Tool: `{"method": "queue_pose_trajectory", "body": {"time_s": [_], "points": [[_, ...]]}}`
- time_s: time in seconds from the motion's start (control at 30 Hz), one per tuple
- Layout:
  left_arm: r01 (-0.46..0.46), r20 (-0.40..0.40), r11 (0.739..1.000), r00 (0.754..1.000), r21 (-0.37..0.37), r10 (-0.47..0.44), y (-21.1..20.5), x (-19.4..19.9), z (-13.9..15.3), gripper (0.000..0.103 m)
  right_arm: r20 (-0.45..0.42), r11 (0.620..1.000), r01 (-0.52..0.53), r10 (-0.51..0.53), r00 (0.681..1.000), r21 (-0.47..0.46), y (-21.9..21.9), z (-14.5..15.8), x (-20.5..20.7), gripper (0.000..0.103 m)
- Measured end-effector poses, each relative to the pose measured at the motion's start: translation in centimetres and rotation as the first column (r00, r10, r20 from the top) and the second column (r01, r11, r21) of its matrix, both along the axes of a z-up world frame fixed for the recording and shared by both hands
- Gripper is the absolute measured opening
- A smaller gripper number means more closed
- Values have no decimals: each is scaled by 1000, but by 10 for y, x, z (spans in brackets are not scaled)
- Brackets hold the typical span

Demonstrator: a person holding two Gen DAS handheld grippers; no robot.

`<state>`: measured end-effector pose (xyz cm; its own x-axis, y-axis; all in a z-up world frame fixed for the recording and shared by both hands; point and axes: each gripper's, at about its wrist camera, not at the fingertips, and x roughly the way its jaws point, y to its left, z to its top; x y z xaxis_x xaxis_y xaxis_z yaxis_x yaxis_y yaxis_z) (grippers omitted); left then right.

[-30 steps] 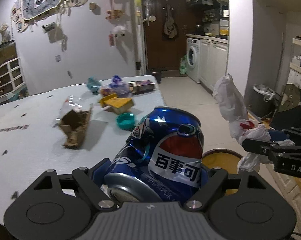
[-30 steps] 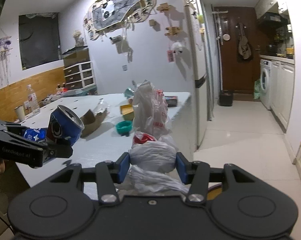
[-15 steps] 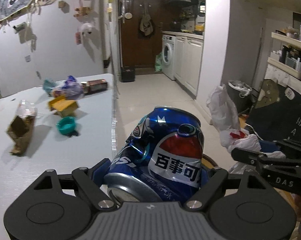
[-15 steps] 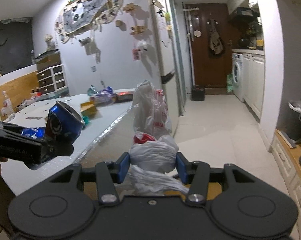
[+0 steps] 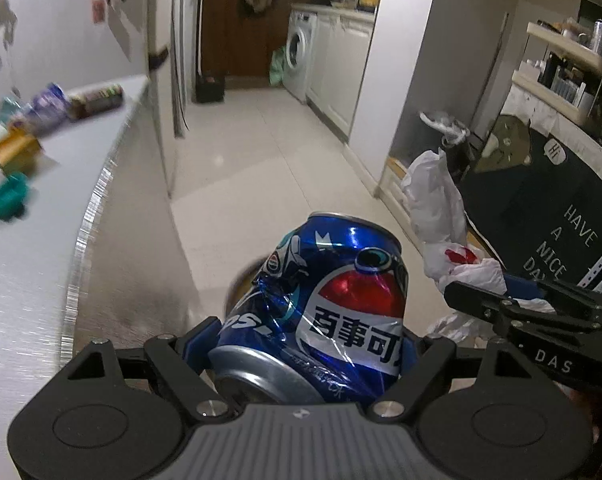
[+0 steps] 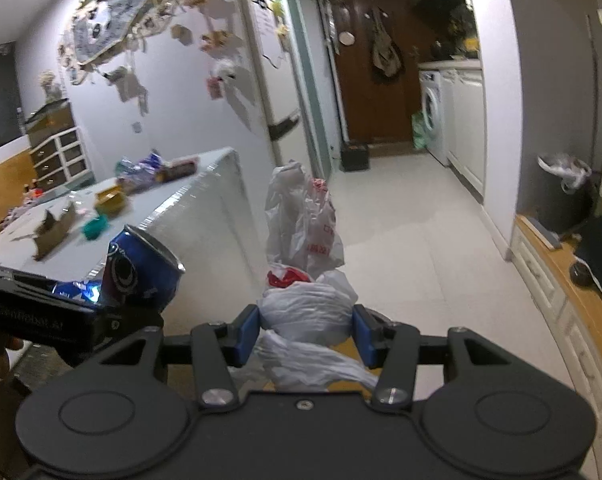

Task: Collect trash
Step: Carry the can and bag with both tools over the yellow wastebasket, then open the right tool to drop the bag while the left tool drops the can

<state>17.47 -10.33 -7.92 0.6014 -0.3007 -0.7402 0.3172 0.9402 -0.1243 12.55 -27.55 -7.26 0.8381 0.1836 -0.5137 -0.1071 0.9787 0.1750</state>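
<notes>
Both grippers have swung away from the table, carrying trash out over the floor.

The left gripper (image 5: 301, 344) pinches a dented blue can (image 5: 325, 304); the right gripper (image 6: 305, 334) clamps a bunched white plastic bag (image 6: 305, 308). The table (image 5: 25, 264), wrappers remaining, has slid far left, so drop-off looks next.

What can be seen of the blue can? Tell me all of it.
The blue can is a metal drinks can, crushed and creased along one side, with a red, white and blue round logo and a white band of dark Chinese characters. It lies tilted between the pads of the left gripper, which is shut on it, silver base toward the camera. It is held in the air beside the table, touching nothing else.
</notes>
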Motion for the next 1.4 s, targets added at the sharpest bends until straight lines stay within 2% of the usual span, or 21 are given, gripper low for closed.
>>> {"method": "queue_pose_trajectory", "body": {"time_s": [0.27, 0.53, 0.9, 1.27, 1.4], "points": [[-4, -130, 1000, 992, -9, 3, -23, 38, -45, 85, -104, 999, 49, -47, 993, 19, -28, -42, 24, 51], [-27, -246, 1000, 969, 15, 30, -27, 78, -100, 85, -243, 998, 54, -43, 969, 40, -36, -93, 60, 51], [-61, -274, 997, 959, 40, 70, -24, 122, -146, 85, -358, 999, 49, -39, 933, 20, -31, -144, 114, 51], [-117, -301, 992, 946, 43, 124, -23, 164, -175, 85, -476, 992, -96, 47, 878, -79, 0, -188, 178, 51], [-135, -304, 990, 943, 29, 137, -18, 175, -183, 85, -491, 986, -131, 62, 869, -107, 7, -199, 194, 52]]}}
